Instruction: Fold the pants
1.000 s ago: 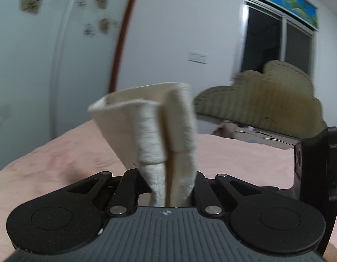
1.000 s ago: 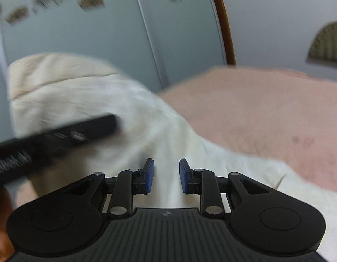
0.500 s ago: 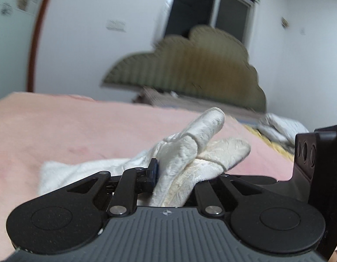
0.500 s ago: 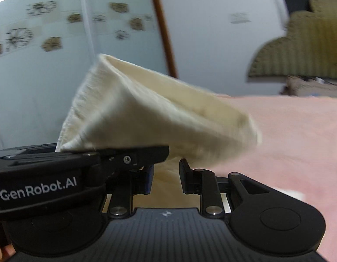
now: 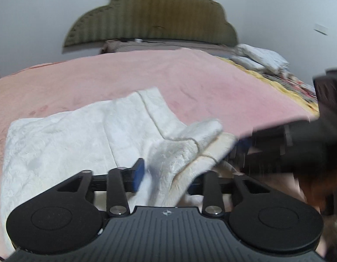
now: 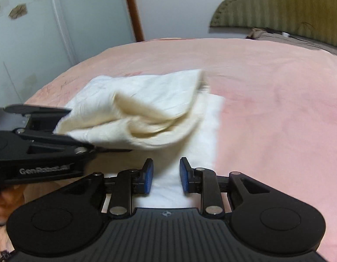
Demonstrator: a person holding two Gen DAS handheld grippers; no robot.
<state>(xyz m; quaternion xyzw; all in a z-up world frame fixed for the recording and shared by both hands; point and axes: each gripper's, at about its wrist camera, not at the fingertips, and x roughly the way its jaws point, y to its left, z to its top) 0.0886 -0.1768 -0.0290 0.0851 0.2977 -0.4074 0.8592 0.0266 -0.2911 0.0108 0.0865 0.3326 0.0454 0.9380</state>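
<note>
Over on the left side of the bed, with its pink blanket, the cream-white pants lie mostly flat, one folded layer spread towards the bed's left edge. The left tongs are clamped on a bunched end of the pants, which rises between the blue pads and pokes out ahead of them, lifted off the layer below. From the right-hand camera, that lifted fold hangs in a loose, sagging loop above the flat part of the pants, with the left tongs gripping it at its left end. The right tongs hover just beside it over the flat cloth, jaws apart and holding nothing. Further right, at the head of the bed, stands a scalloped olive headboard, and white folded bedding sits near the bed's far right corner.
</note>
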